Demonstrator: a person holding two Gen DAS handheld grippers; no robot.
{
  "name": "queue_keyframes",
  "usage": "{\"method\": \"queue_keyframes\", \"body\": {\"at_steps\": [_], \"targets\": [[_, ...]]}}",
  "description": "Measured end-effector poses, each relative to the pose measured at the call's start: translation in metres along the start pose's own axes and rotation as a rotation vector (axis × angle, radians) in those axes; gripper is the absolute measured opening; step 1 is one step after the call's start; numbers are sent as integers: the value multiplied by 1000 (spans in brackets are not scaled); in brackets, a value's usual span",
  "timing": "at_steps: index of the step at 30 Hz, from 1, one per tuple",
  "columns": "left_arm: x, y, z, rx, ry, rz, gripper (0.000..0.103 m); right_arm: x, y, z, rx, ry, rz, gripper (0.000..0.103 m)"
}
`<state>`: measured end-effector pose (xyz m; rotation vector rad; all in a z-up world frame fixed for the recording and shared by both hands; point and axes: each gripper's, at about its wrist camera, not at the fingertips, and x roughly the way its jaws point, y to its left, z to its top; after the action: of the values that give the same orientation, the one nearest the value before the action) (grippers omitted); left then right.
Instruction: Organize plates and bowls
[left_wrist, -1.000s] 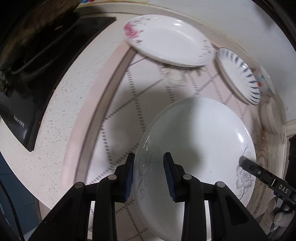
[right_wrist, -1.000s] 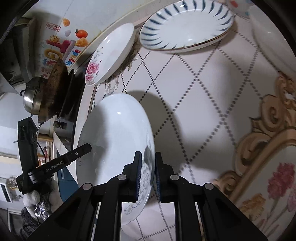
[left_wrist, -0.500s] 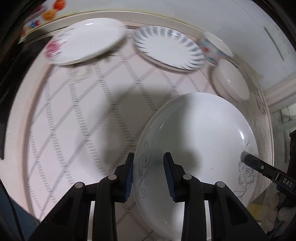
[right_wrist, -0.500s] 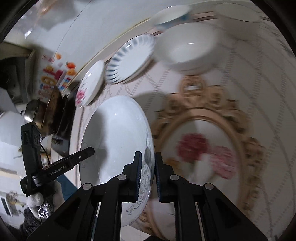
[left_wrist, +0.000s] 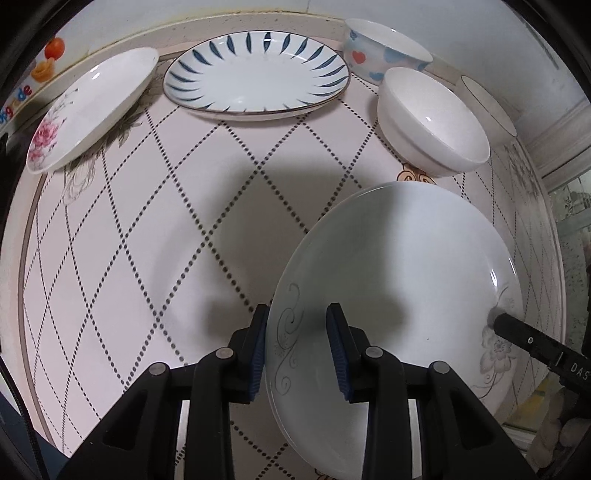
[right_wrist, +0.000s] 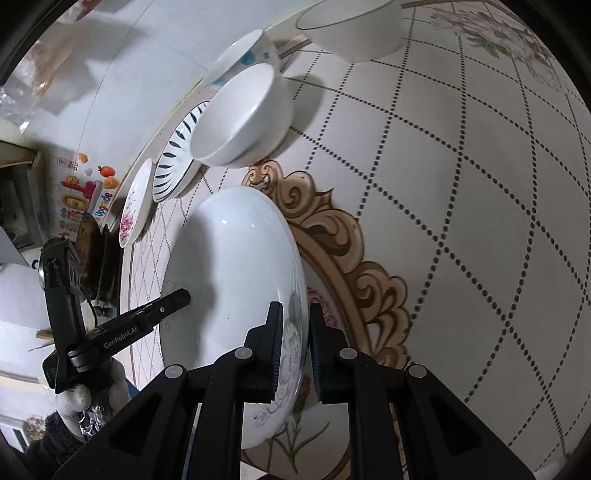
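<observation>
A white plate with grey flower scrolls (left_wrist: 399, 295) hangs above the table, held at opposite rims by both grippers. My left gripper (left_wrist: 299, 350) is shut on its left rim, one blue pad outside the edge and one on the inner face. My right gripper (right_wrist: 295, 350) is shut on the rim at the grey flower; its finger (left_wrist: 532, 339) shows in the left wrist view. The same plate (right_wrist: 232, 288) stands edge-on in the right wrist view. Beyond it stand a blue-striped plate (left_wrist: 255, 74), a rose plate (left_wrist: 92, 107) and a plain white bowl (left_wrist: 432, 122).
A bowl with blue and red hearts (left_wrist: 384, 48) and another white bowl (left_wrist: 487, 107) stand at the back by the wall. The tablecloth (left_wrist: 147, 240) has a dotted diamond pattern and a gold-framed flower oval (right_wrist: 351, 258) under the plate. A hand holds the left gripper (right_wrist: 122, 332).
Both grippers have carried the plate rightward along the table. The dark stove has slid out of view and the bowls and gold oval have come into view. The grips are unchanged.
</observation>
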<state>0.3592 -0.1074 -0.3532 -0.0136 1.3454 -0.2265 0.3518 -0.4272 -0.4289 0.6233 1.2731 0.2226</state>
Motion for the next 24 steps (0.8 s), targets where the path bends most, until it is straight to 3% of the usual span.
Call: {"method": "queue_keyframes", "body": {"at_steps": [8, 20, 24], "targets": [[6, -8, 17, 22, 8, 35, 30, 8, -10, 1, 12, 20, 10, 15], [14, -24, 17, 74, 31, 30, 30, 9, -5, 2, 38, 23, -7, 17], [-21, -23, 21, 134, -28, 37, 30, 1, -5, 2, 96, 59, -16, 17]]}}
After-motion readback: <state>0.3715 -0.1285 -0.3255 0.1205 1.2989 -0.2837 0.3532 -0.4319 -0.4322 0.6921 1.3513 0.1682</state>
